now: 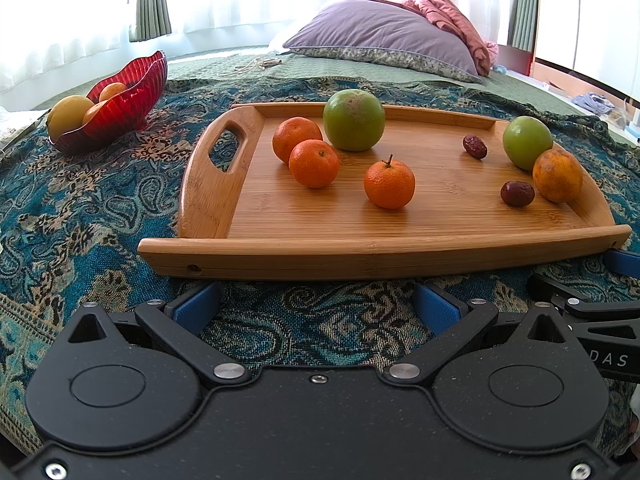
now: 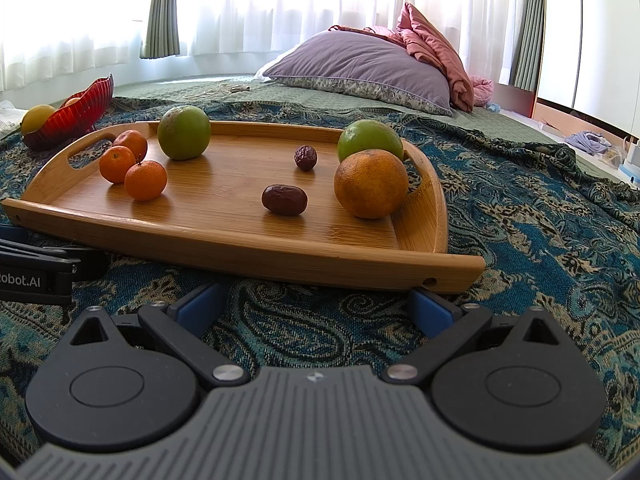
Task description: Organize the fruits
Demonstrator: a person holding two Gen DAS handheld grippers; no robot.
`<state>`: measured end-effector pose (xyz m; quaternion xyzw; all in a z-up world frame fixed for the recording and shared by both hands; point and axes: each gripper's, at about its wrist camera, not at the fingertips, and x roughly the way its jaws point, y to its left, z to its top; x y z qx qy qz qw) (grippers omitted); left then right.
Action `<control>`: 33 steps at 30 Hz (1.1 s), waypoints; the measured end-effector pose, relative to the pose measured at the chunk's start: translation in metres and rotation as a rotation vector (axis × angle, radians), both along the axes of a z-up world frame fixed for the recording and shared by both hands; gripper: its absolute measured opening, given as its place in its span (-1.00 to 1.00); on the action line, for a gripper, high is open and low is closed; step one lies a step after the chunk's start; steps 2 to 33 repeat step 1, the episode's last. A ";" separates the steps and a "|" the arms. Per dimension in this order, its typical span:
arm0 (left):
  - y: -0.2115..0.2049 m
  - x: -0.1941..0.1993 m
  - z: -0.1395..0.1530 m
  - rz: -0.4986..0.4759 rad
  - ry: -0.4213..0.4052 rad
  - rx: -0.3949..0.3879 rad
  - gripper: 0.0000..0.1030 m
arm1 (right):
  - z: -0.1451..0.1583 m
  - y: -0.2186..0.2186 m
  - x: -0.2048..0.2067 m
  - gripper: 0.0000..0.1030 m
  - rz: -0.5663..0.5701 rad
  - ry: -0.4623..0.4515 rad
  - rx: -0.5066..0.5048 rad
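A bamboo tray (image 1: 400, 256) (image 2: 240, 248) lies on the patterned blanket. On it are three small mandarins (image 1: 389, 184) (image 2: 145, 180), two green fruits (image 1: 354, 120) (image 2: 184, 132), a dull orange (image 1: 557, 175) (image 2: 371, 184) and two red dates (image 1: 517, 193) (image 2: 284, 199). A red glass bowl (image 1: 132, 92) (image 2: 80, 108) at the far left holds a yellow fruit (image 1: 70, 118) and oranges. My left gripper (image 1: 316, 294) is open and empty before the tray's near rim. My right gripper (image 2: 316, 300) is open and empty by the tray's near right corner.
A purple pillow (image 1: 380, 36) and pink bedding (image 1: 452, 16) lie beyond the tray on the green bedspread. White curtains glow behind. The other gripper's black body shows at each view's edge, low beside the tray. Patterned blanket stretches to the right of the tray.
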<state>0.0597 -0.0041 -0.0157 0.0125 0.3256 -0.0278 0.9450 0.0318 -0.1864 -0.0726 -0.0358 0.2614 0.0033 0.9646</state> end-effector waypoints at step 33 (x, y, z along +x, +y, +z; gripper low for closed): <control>0.000 -0.001 0.000 -0.002 0.001 0.001 1.00 | 0.000 0.000 0.000 1.00 0.000 0.000 0.001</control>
